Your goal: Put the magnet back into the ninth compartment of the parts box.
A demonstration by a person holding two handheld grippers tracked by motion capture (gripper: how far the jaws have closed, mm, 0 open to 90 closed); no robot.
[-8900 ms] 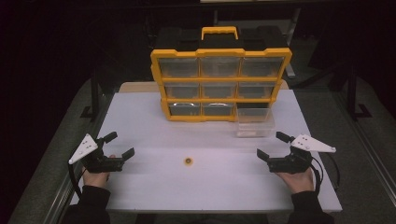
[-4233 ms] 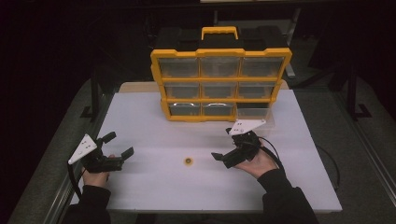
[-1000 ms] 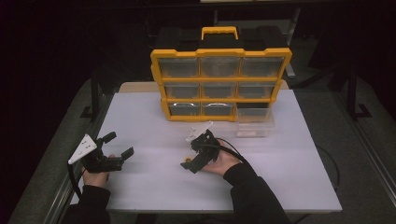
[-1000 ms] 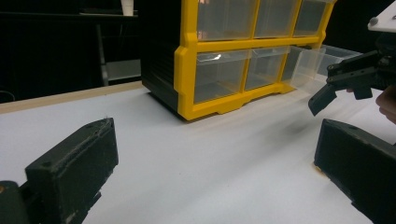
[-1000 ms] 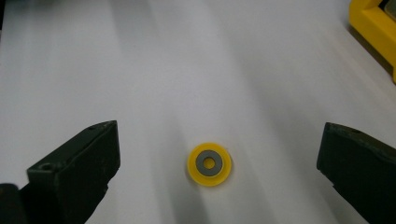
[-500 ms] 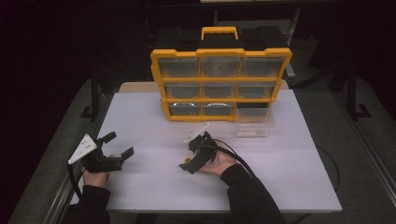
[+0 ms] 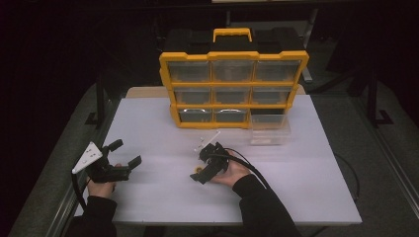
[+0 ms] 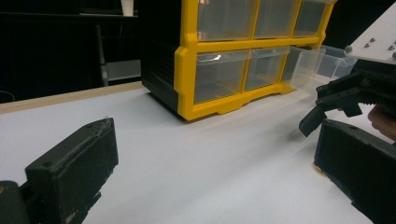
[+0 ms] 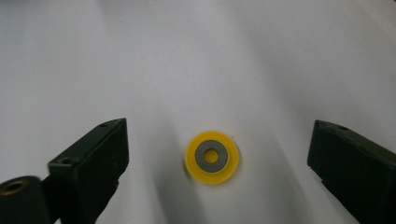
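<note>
On the near left of the white counter [image 7: 306, 163] the left tool [image 7: 124, 154] rests in a hand, its jaws apart with nothing between them. Nearer the middle, the right tool [image 7: 196, 175] points down over a small yellow ring with a grey centre [image 9: 212, 157]; its jaws have just been closing a little yet stand wide apart, the ring lying flat between them, untouched. Farther back stands a yellow drawer cabinet [image 7: 232, 86], with a clear drawer [image 7: 269, 128] pulled out at its lower right.
</note>
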